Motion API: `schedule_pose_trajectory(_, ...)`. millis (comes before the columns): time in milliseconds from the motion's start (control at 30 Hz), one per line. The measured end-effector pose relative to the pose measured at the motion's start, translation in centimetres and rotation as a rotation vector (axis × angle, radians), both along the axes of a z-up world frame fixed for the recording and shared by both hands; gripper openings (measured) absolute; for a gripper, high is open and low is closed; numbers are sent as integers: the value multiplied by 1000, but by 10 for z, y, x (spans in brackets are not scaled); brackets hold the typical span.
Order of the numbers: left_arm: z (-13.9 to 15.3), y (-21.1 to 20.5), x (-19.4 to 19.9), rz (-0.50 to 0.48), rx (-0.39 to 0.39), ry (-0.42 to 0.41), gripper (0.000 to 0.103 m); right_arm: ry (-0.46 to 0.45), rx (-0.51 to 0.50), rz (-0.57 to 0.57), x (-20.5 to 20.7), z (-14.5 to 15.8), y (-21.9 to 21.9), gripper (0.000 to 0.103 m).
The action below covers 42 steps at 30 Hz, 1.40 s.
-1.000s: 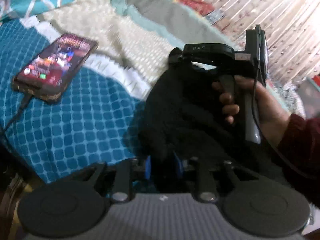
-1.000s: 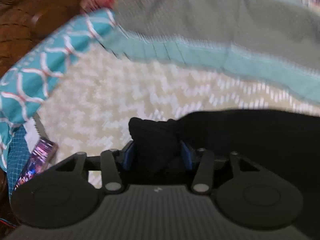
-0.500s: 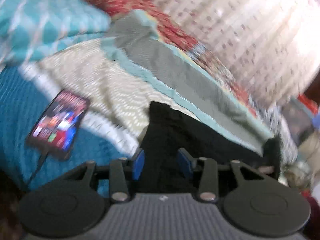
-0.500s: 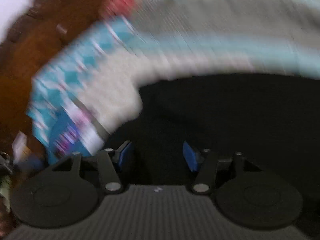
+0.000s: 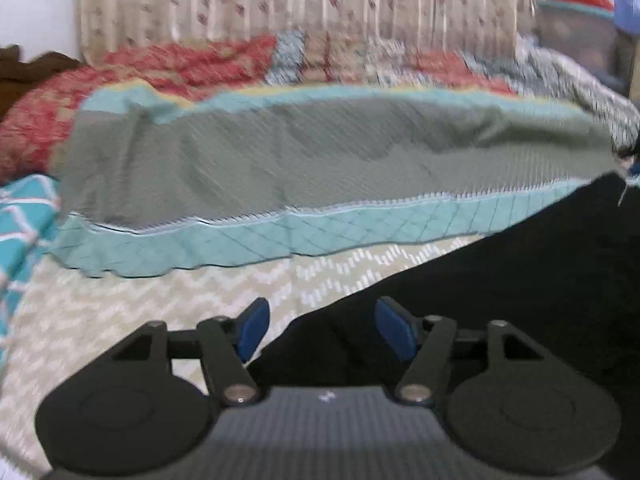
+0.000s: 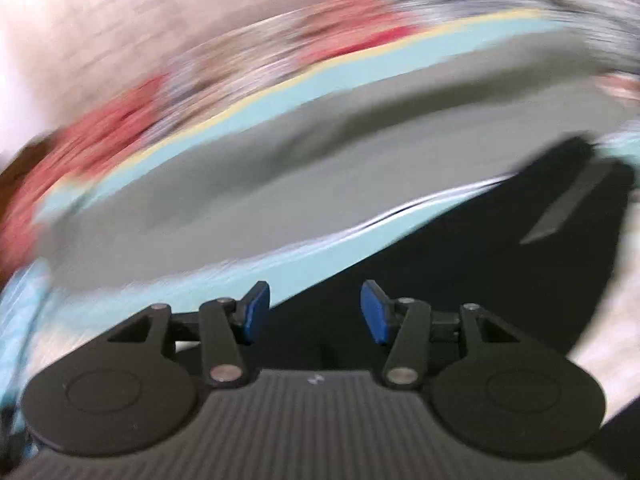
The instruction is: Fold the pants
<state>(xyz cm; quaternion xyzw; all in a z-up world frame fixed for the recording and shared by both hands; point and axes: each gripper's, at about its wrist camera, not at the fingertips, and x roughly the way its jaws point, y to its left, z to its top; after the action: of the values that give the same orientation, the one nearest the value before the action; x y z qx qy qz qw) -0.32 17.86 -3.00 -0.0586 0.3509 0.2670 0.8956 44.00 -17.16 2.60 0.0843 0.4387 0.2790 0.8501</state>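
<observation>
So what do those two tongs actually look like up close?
Both look alike. Each of the left tongs and right tongs has two blue pads on black jointed links with silver rivets, two round black discs at the sides, and a ribbed grey body bearing a small white mark.

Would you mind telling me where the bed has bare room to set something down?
Free: the cream chevron cover, between the teal quilt edge and the black pants. Crowded: the right side, under the pants, and the heaped quilts behind.
</observation>
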Motion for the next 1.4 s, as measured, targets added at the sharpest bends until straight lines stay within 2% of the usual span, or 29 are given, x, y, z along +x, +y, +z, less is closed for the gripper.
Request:
schedule_pose_trajectory(133,-28,21,30,-14,-20,88,63,44,-42,-258,84,-9,-20,55)
schedule_pose_trajectory(300,-48,25,43,-101,-48,147,60,90,-122,-361,147,-38,-12,60)
schedule_pose_trajectory(333,-52,25,44,-114,-52,158,53,96,-150,-367,155,-46,-8,61)
schedule_pose_trajectory(367,-54,25,45,-126,-66,158,40,89,-180,-373,164,-52,-10,61)
schedule_pose_trajectory(400,-55,26,45,-130,-80,150,34,79,-220,-386,170,-58,-7,63)
schedule_pose_trajectory(433,-55,24,45,-129,-81,142,22,75,-264,-397,180,-69,-7,64)
schedule_pose_trajectory(500,-55,19,46,-128,-56,143,15,102,-301,-398,193,-85,-13,65)
schedule_pose_trajectory(567,-54,12,45,-117,-24,139,12,42,-331,-386,190,-88,-8,64)
schedule_pose_trajectory(600,-51,9,43,-105,-14,130,12,26,-358,-369,189,-89,-3,55)
schedule_pose_trajectory(633,-48,8,41,-94,-8,118,11,8,-357,-335,188,-88,-1,34)
schedule_pose_trajectory(667,-42,6,37,-80,-3,98,11,28,-326,-307,189,-85,-4,6)
schedule_pose_trajectory(767,-20,-5,21,-43,4,20,11,4,-283,-306,180,-71,-21,4)
schedule_pose_trajectory(967,29,-50,-16,-52,60,-84,11,-36,-90,-350,139,-30,-87,4)
schedule_pose_trajectory(1100,54,-88,-50,-58,75,-140,11,-88,60,-347,80,3,-146,4)
schedule_pose_trajectory(1200,64,-114,-77,-47,76,-158,11,-117,152,-355,33,14,-200,4)
schedule_pose_trajectory(1333,67,-145,-116,-46,53,-163,11,-158,234,-397,-33,15,-274,4)
schedule_pose_trajectory(1400,61,-160,-134,-44,35,-150,11,-167,239,-415,-62,5,-305,4)
